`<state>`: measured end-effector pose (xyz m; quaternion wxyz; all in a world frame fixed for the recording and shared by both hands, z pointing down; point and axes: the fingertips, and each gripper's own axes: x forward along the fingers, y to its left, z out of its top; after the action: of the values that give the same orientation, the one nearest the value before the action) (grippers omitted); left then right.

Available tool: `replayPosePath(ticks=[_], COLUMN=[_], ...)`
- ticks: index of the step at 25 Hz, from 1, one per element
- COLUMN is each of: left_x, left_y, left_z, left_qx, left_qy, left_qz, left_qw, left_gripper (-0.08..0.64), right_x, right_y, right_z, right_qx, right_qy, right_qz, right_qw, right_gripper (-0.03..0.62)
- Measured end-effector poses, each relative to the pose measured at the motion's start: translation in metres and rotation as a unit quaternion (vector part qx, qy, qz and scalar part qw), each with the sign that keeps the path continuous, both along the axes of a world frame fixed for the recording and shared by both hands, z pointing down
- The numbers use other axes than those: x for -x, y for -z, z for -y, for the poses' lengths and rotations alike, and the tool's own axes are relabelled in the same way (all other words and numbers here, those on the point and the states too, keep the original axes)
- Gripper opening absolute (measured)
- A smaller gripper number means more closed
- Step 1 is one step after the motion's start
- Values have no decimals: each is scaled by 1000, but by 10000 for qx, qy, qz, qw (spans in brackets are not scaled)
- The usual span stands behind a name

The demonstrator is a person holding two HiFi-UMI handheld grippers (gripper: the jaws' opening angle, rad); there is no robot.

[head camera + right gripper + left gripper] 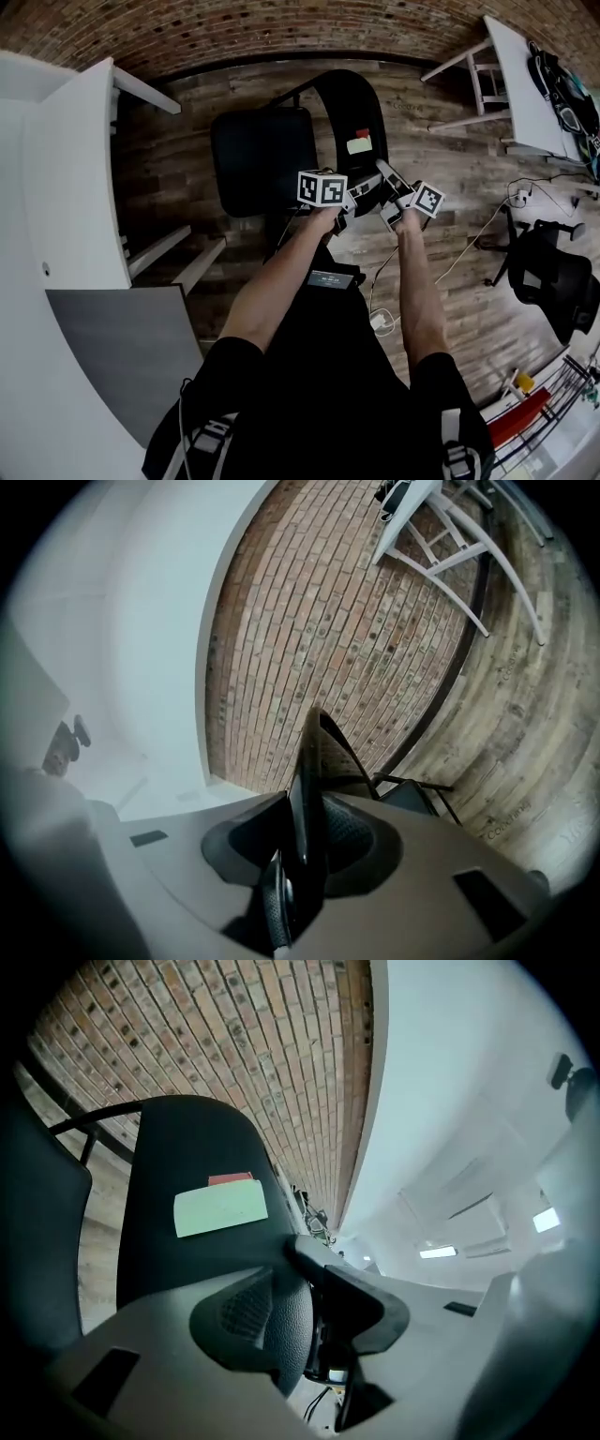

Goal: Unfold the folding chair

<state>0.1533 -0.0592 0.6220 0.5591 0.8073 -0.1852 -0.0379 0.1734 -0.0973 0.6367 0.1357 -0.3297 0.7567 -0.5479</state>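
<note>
Labels are stuck on the chair (262, 161) backrest (187, 1176): a green label (220, 1208) and a red label (231, 1178), no print legible tbh. Backrest edge is clamped in the right claw (305, 850); the left claw (314, 1312) is held parted, nothing gripped. The chair is stood on the wood floor (183, 173).

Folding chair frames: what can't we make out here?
Left tool: the backrest edge meets its jaws, black on black; the left gripper view does not show whether the pads press on it.
Chair legs and hinges: head view, hidden under the seat and behind the forearms.
Print on the green label: too small in the head and left gripper views.
</note>
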Motion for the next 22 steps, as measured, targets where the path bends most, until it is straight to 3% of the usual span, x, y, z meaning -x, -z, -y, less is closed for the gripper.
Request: replayPosePath(ticks=[16, 22], left_x=[-1, 0], left_y=[-26, -28], left_z=[-4, -4], left_qx=[328, 282], left_qy=[73, 123], left_qz=[212, 205], left_qw=[9992, 9993], left_gripper=[167, 172], right_x=[3, 7], right_y=[-28, -26], right_z=[-3, -3], right_qx=[74, 42], right_qy=[31, 109], right_qz=[411, 627], right_qw=[9991, 9980], right_gripper=[114, 114])
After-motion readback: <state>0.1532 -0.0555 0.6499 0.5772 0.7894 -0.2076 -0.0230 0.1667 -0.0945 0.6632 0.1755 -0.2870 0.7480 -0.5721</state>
